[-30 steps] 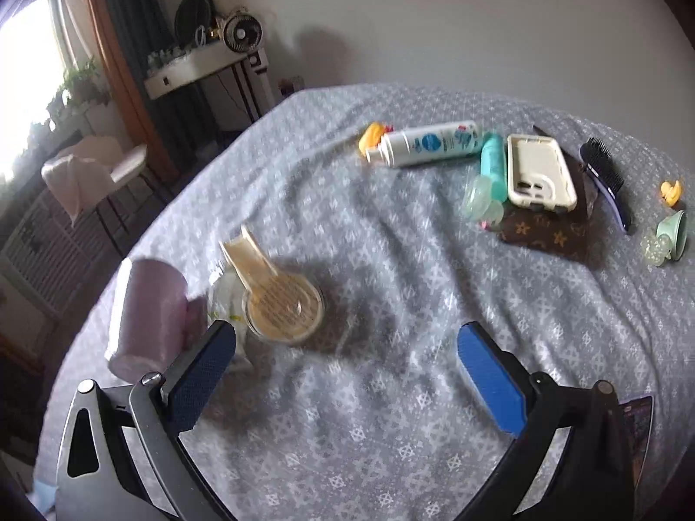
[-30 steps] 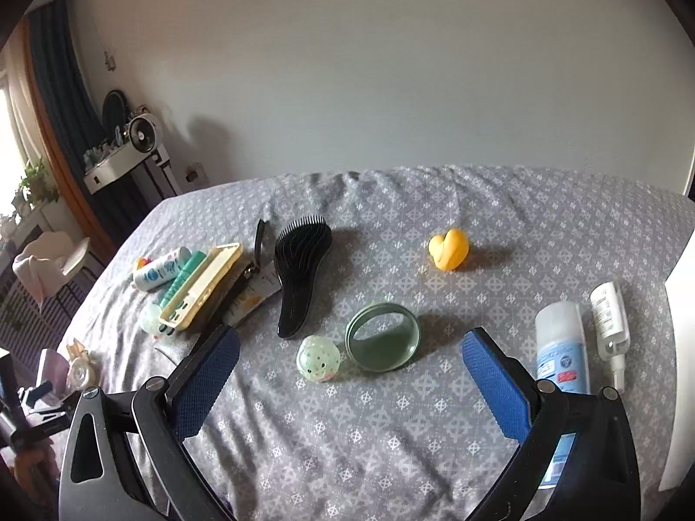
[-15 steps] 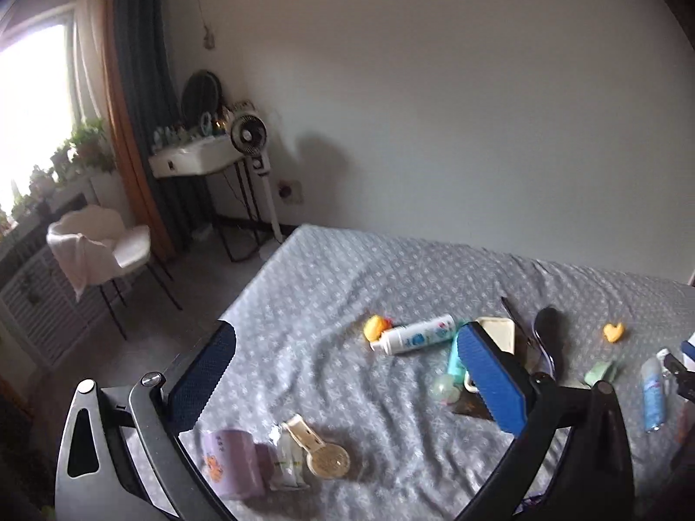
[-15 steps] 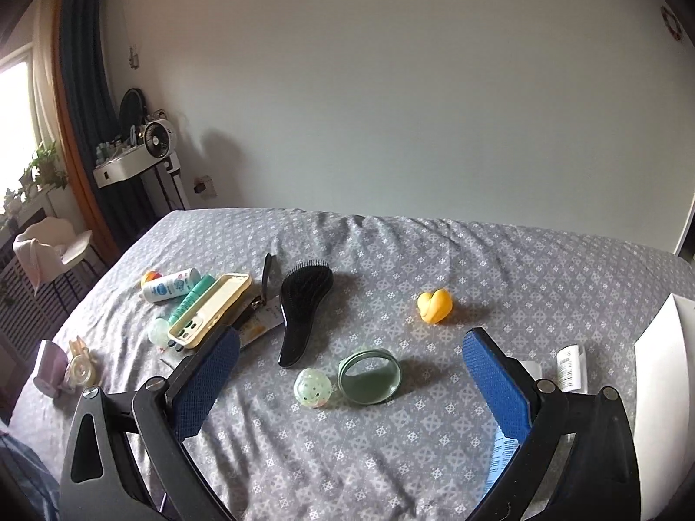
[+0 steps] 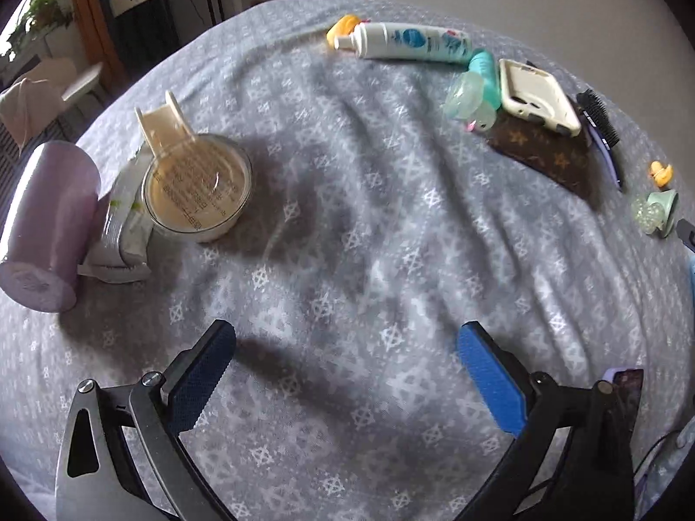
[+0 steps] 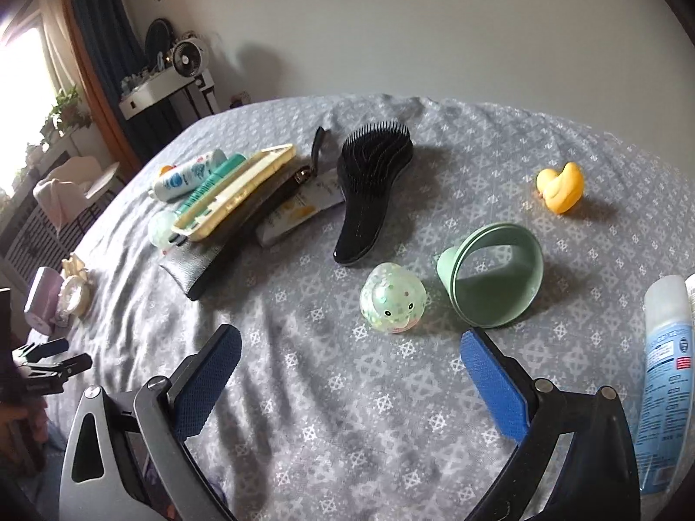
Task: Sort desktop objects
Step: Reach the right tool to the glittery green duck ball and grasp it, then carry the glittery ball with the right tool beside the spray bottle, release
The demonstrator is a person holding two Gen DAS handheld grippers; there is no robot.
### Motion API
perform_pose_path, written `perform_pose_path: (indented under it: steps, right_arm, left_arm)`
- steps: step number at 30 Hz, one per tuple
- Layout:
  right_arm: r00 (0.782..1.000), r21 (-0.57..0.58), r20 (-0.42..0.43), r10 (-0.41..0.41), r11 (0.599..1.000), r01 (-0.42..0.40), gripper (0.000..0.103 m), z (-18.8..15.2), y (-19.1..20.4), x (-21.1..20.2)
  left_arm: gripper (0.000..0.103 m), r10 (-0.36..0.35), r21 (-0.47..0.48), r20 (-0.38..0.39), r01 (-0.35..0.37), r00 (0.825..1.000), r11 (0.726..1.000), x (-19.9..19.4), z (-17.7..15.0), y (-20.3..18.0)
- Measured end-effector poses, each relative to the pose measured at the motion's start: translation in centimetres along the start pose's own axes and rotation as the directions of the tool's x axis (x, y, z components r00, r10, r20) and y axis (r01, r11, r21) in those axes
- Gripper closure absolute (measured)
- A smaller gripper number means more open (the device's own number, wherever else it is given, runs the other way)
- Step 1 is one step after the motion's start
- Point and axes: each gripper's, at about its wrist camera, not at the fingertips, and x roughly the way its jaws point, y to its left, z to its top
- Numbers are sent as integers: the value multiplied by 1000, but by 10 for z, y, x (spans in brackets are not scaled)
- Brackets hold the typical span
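Note:
My left gripper [image 5: 345,364] is open and empty above the grey patterned cloth [image 5: 347,239]. Ahead left lie a lilac cup [image 5: 43,225] on its side, a small packet [image 5: 121,225] and a round clear jar with a cream scoop [image 5: 197,186]. Far right lie a white tube [image 5: 412,41], a phone case [image 5: 538,95] on a brown wallet [image 5: 551,156], and a hairbrush [image 5: 601,130]. My right gripper [image 6: 349,369] is open and empty, just short of a speckled ball toy [image 6: 393,297] and a green mirror [image 6: 495,275]. A black hairbrush [image 6: 369,186] and yellow duck [image 6: 560,186] lie beyond.
A blue spray bottle [image 6: 666,373] lies at the right gripper's right. The phone case, tube and wallet pile [image 6: 226,204] sits at the left of the right wrist view. A chair [image 6: 74,191] and a shelf with a fan [image 6: 173,74] stand beyond the table's left edge.
The left gripper tilted back down and came low over the cloth near the jar and lilac cup. The right gripper dropped and moved closer to the ball toy and mirror. Both stay open.

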Motion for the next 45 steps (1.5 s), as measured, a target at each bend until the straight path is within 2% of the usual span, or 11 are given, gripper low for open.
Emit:
perform_pose_path:
  steps: [4,9,12,21,27,32,35,38,40,43,45]
  right_arm:
    - [997,42,-77,-6,999,9,24,2,-4,46]
    - [995,68,-63,-83,994,87,26,16,-11,73]
    - [992,24,-53,-119,992,120,59,19,-7,75]
    - [992,59,63,-112,992,109,59,-2,-23,-11]
    - [929,197,179,-323,937,288,59,8,-109,-99]
    - [870,298,117,-479,852,430,59,-9,-191,-123]
    - [859,303,73,-507,832,465,59,-26,-211,-116]
    - [867,315,50,-496,831,457,49,-41,-221,-110]
    - [839,305,57,-541,810,502,16,-46,-218,-111]
    - [783,281,145,-605,784,554,3,-50,-204,-126]
    - [792,267,215,-571,815,515,1,-50,-195,-140]
  left_arm:
    - [0,-40,-66,9,41,999,997,3,0,9]
    - [0,-5,-21,14,5,1000,1000,5,-4,3]
    - [0,-15,-27,20,16,1000,999,7,-3,5]
    - [0,-14,-33,20,15,1000,999,7,-3,6]
    - [0,-6,-32,19,7,1000,999,7,-5,5]
    - [0,-4,-31,20,5,1000,1000,6,-6,5]
    - [0,4,-25,20,-3,1000,1000,6,-6,4]
    - [0,14,-18,19,-14,1000,1000,4,-6,3]
    - [0,28,-11,22,-28,999,1000,1,-5,1]
    - [0,16,57,116,-23,993,998,-25,-1,-16]
    - [0,-42,149,188,14,981,989,-49,6,-42]
